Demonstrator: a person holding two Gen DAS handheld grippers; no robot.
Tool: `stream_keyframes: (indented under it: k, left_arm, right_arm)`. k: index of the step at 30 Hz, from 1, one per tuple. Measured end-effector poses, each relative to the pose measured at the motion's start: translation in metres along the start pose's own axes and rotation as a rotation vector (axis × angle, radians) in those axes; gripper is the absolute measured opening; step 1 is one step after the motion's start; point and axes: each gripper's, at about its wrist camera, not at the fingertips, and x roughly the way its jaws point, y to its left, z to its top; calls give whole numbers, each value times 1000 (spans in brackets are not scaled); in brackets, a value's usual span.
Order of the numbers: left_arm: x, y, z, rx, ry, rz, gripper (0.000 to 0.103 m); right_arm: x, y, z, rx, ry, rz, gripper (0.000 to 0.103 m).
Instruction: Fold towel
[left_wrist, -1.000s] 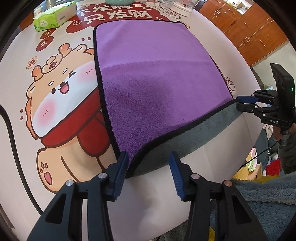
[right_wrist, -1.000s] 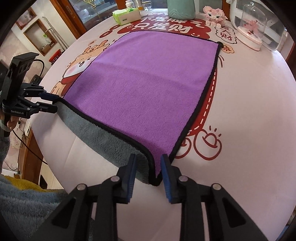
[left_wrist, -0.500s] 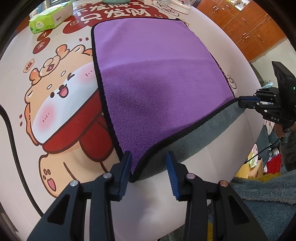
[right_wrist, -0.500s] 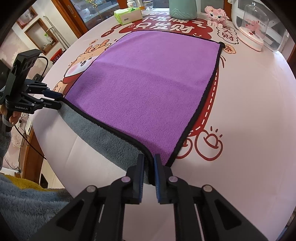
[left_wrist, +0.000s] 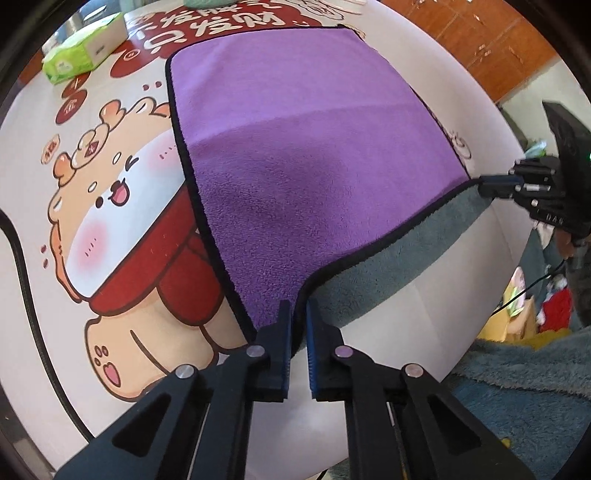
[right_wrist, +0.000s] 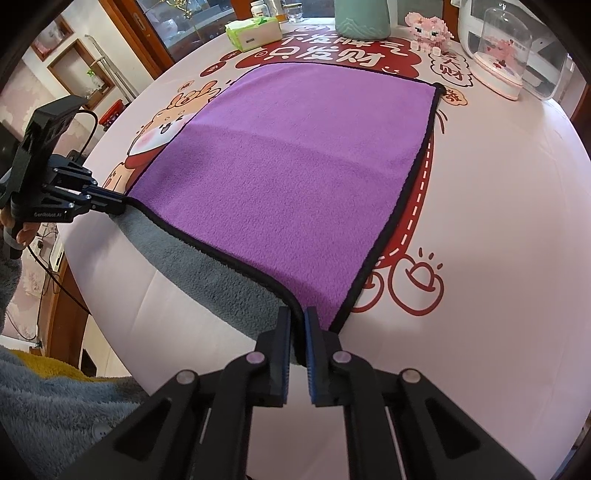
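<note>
A purple towel (left_wrist: 303, 155) with black trim and a grey underside lies flat on the round table; it also shows in the right wrist view (right_wrist: 303, 170). Its near edge is lifted off the table and shows the grey side (left_wrist: 388, 266). My left gripper (left_wrist: 298, 310) is shut on the near left corner. My right gripper (right_wrist: 297, 317) is shut on the near right corner. Each gripper shows in the other's view: the right one (left_wrist: 495, 182), the left one (right_wrist: 110, 201).
The table (right_wrist: 498, 229) has a white cover with a cartoon print (left_wrist: 122, 206). At the far side stand a green tissue pack (right_wrist: 253, 33), a teal vase (right_wrist: 360, 18), a pink block figure (right_wrist: 428, 29) and a domed ornament (right_wrist: 506, 51). A black cable (left_wrist: 26, 280) runs at the left.
Both grippers have closed on the towel's near corners: the right one first, then the left. The near edge has lifted slightly off the table.
</note>
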Motion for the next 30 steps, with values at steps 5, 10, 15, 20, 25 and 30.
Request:
stream_keyframes:
  k: [5,10,15,20,25,30]
  left_arm:
    - [4,-16,2,40,26,89,5]
    - [4,-22,5,31,29,146,4]
    - [-6,-24,16,5,-5,199,4]
    - [-26,-24,38,3,-68,268,4]
    - [-43,-10,65,-8,-120,347,4]
    - [-53,4,108,-27,-188,425,4]
  right_arm:
    - [-2,2,1,1,-12,-15,5]
    - [-5,6,2,-7,-23,-45,5]
    - [-11,6,5,10,-46,-61,4]
    - [-29,-2,22,46,-107,-87,4]
    - [-45,-12,56,69,-184,-138,4]
    - [-52,-29,97,103,-250,-194,4]
